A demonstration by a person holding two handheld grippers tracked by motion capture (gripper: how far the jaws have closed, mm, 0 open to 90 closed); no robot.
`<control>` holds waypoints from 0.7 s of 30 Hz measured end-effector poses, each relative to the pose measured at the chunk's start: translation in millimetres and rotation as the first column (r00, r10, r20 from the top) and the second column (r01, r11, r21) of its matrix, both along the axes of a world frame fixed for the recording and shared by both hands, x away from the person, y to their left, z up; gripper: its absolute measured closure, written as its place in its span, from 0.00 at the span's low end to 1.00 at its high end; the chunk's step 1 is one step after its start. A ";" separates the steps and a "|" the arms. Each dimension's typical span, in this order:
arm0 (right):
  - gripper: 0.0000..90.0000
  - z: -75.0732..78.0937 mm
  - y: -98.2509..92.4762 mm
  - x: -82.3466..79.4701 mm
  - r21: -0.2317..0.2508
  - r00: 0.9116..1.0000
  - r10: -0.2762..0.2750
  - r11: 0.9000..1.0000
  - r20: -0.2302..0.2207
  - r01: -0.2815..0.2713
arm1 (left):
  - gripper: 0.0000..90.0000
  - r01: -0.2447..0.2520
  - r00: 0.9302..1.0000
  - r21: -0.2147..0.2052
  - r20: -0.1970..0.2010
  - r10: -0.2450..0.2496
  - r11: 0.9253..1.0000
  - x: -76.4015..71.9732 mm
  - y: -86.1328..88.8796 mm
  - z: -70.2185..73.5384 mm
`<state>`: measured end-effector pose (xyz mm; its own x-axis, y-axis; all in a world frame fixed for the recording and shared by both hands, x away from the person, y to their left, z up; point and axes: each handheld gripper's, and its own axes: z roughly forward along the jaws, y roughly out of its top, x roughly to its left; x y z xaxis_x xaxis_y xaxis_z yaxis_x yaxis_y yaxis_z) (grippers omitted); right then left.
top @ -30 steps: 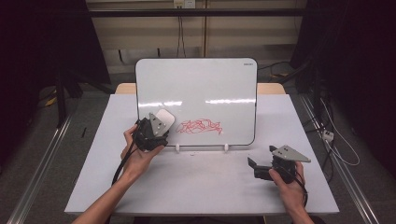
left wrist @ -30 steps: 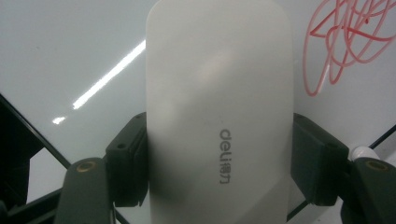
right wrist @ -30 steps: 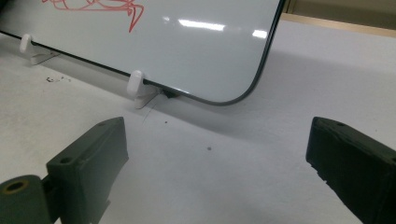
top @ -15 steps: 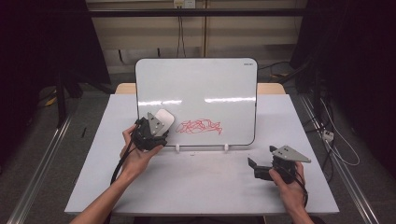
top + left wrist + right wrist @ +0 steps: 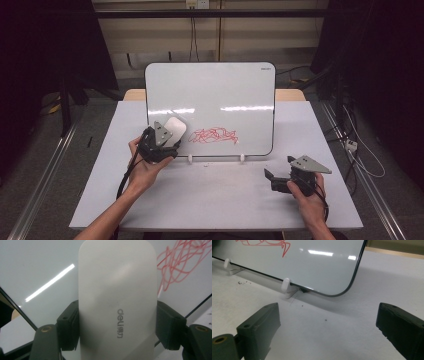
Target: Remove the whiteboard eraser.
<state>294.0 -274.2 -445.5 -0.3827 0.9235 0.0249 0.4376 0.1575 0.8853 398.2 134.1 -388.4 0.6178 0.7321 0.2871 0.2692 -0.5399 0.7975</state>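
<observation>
A whiteboard stands upright on two white feet at the back of the table, with a red scribble low on its face. My left gripper is shut on a white eraser, held against the board's lower left, just left of the scribble. In the left gripper view the white eraser sits between both pads, with the red scribble at the upper right. My right gripper rests low on the table at the right, open and holding nothing; in its own view the right gripper faces the board's lower corner.
The white table has bare surface between the two hands. A white board foot stands ahead of the right gripper, with small dark specks around it. Dark floor, rails and cables flank the table.
</observation>
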 end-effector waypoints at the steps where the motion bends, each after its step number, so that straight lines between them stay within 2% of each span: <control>1: 0.06 0.0 -0.3 0.1 0.001 1.000 -0.001 1.000 0.002 0.001 | 0.35 -0.003 1.000 -0.013 0.008 0.003 1.000 -1.3 -0.7 0.6; 3: 0.06 0.1 -0.8 -0.3 0.002 1.000 -0.001 1.000 0.003 0.001 | 0.35 -0.005 1.000 -0.036 0.020 0.006 0.999 -3.6 -1.2 2.4; 8: 0.06 0.0 -1.1 -1.2 0.000 1.000 0.000 1.000 0.004 0.000 | 0.34 0.001 1.000 -0.063 0.023 0.000 0.998 -4.2 1.5 8.7; 13: 0.06 0.2 -1.3 -2.3 0.000 1.000 0.001 1.000 0.005 -0.001 | 0.34 0.014 0.999 -0.076 0.031 -0.012 0.997 -7.0 0.1 14.1; 14: 0.06 0.4 -1.4 -2.9 -0.001 1.000 0.001 1.000 0.006 -0.001 | 0.34 0.017 0.999 -0.095 0.033 -0.014 0.995 -7.7 -1.2 14.2; 15: 0.06 0.4 -1.4 -2.9 -0.001 1.000 0.001 1.000 0.006 -0.001 | 0.34 0.023 0.999 -0.081 0.030 -0.020 0.996 -8.5 -1.3 15.6; 18: 0.06 0.3 -1.3 -3.8 -0.005 1.000 0.002 1.000 0.007 -0.002 | 0.34 0.027 0.999 -0.095 0.037 -0.024 0.995 -10.7 -5.7 17.8; 21: 0.06 1.2 -2.4 -5.0 0.002 1.000 0.001 1.000 0.011 -0.001 | 0.34 0.043 0.998 -0.078 0.045 -0.039 0.996 -12.7 -8.7 21.3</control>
